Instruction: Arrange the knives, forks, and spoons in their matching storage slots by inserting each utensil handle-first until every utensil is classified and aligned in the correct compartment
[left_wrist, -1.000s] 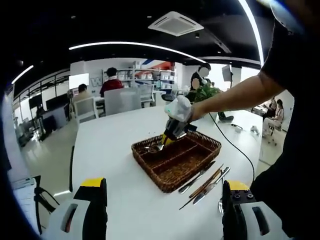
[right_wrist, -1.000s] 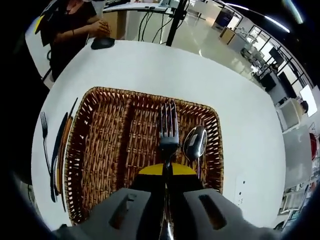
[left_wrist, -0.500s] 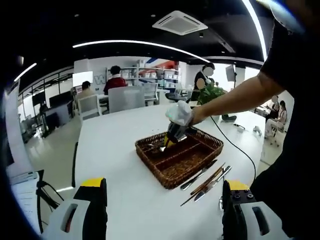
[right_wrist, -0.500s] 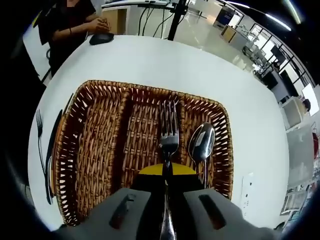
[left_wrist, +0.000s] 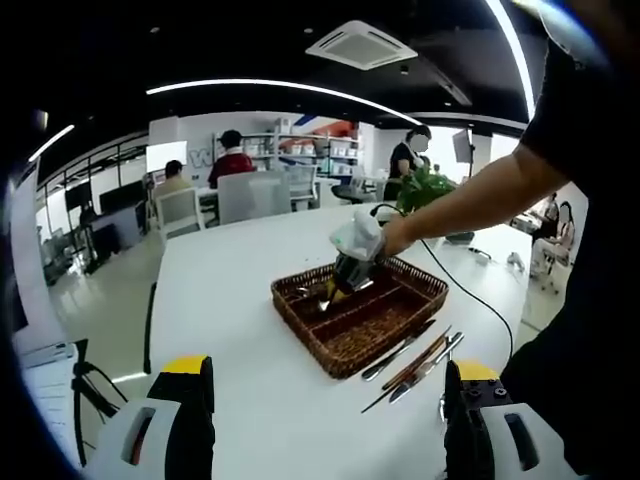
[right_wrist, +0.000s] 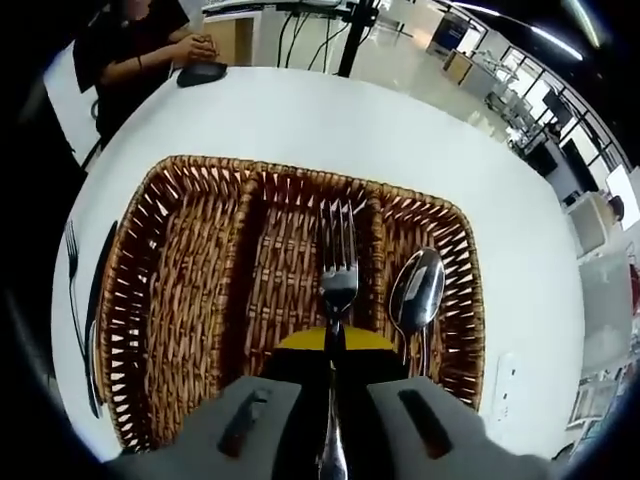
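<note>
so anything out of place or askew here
Nothing stands out. The right gripper holds a fork straight over the wicker tray's middle slot; a spoon lies in the neighbouring slot, and remaining cutlery waits beside the tray.

We count one brown woven wicker basket (right_wrist: 180, 300) with three long compartments, one silver metal fork (right_wrist: 337, 262) over its middle compartment, one silver metal spoon (right_wrist: 417, 290) in the compartment beside it, and one more fork (right_wrist: 72, 262) with one dark-handled knife (right_wrist: 97, 300) on the round white table (right_wrist: 330, 130).
</note>
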